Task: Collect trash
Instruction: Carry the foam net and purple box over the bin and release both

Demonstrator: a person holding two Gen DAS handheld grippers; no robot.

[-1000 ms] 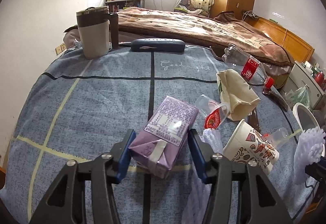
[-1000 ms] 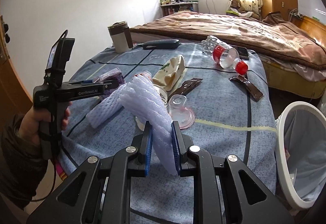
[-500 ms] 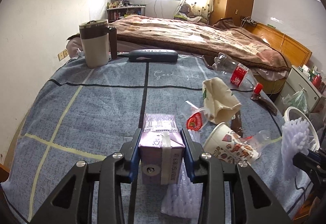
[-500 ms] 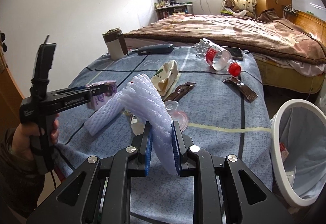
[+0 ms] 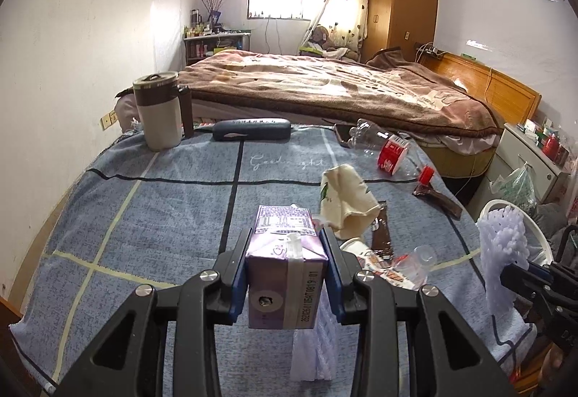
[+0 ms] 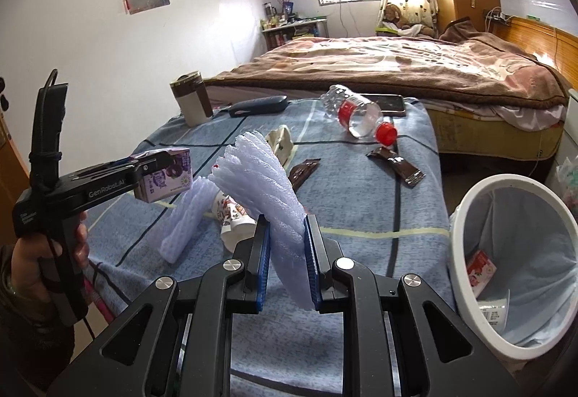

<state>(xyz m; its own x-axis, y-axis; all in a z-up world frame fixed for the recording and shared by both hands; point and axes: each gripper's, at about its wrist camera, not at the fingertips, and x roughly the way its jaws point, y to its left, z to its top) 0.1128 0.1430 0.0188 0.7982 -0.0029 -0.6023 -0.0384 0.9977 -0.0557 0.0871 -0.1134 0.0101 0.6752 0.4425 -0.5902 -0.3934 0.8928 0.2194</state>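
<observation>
A bedroom is shown, with a table (image 5: 151, 202) under a blue-grey quilted cloth set against the foot of a bed with a brown blanket. Since a second ago the left gripper (image 5: 285, 274) has been closed on the purple carton (image 5: 285, 274), which lay loose between wide jaws and is now clamped and raised clear of the cloth above the near edge; in the right wrist view it hangs in the air at the left. The right gripper (image 6: 287, 267) is clamped, as before, on a white foam net (image 6: 260, 180), and has been carried a little higher. Two pieces are thus in hand and judged ready for the bin (image 6: 466, 238), a white-rimmed basket with a pale liner standing off the right edge, some packets already inside. The carton is a stiff, glossy box, its straw hole facing the camera; the net is soft, ribbed and springy. Left on the cloth are a second net (image 6: 184, 216), a printed paper cup (image 6: 231, 216) on its side, a crumpled cream bag (image 5: 346, 202), brown wrappers (image 6: 395, 162) and a clear bottle (image 6: 357, 115) by the far right corner.
</observation>
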